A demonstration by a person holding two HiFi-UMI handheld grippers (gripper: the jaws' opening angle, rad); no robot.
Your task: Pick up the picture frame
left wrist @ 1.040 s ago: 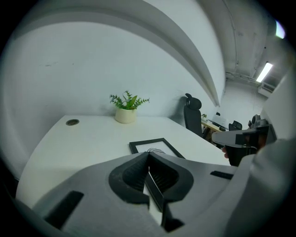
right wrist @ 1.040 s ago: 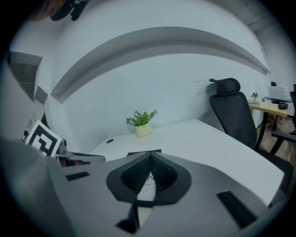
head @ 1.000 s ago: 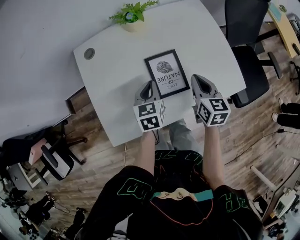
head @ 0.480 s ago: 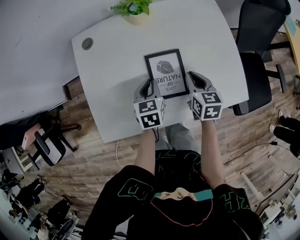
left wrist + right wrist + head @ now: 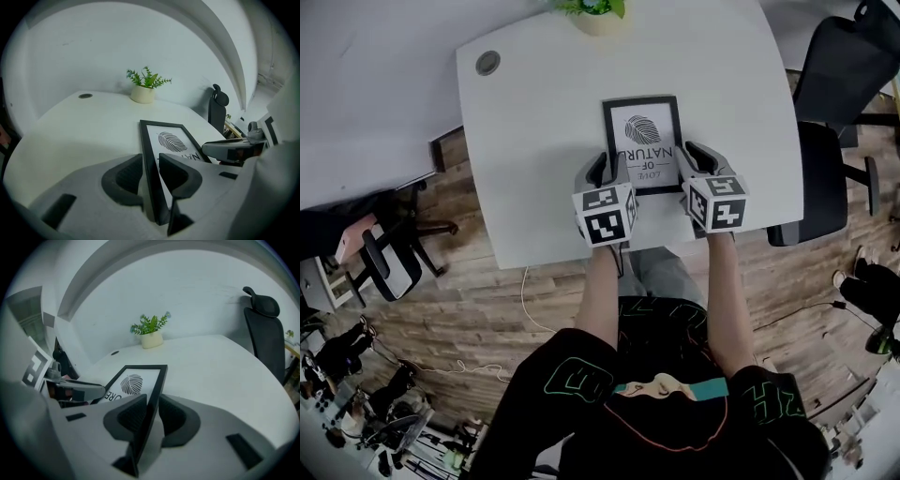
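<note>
The black picture frame (image 5: 642,141), with a leaf print and lettering, lies flat on the white table (image 5: 534,141). My left gripper (image 5: 607,167) is at its left side edge and my right gripper (image 5: 698,159) at its right side edge, both near the frame's near corners. In the left gripper view the frame's (image 5: 171,140) left rail runs between the jaws of the left gripper (image 5: 150,171), which are opening. In the right gripper view the frame's (image 5: 133,380) right rail runs between the jaws of the right gripper (image 5: 149,416), also opening. I see no pad pressing on either rail.
A small potted plant (image 5: 598,14) stands at the table's far edge, beyond the frame. A round cable hole (image 5: 487,63) is at the far left. A black office chair (image 5: 830,141) stands right of the table. The table's near edge lies just under my hands.
Both grippers have come down and forward from the table's near edge onto the frame's two sides. Their jaws, shut before, have spread, and each now straddles a rail.
</note>
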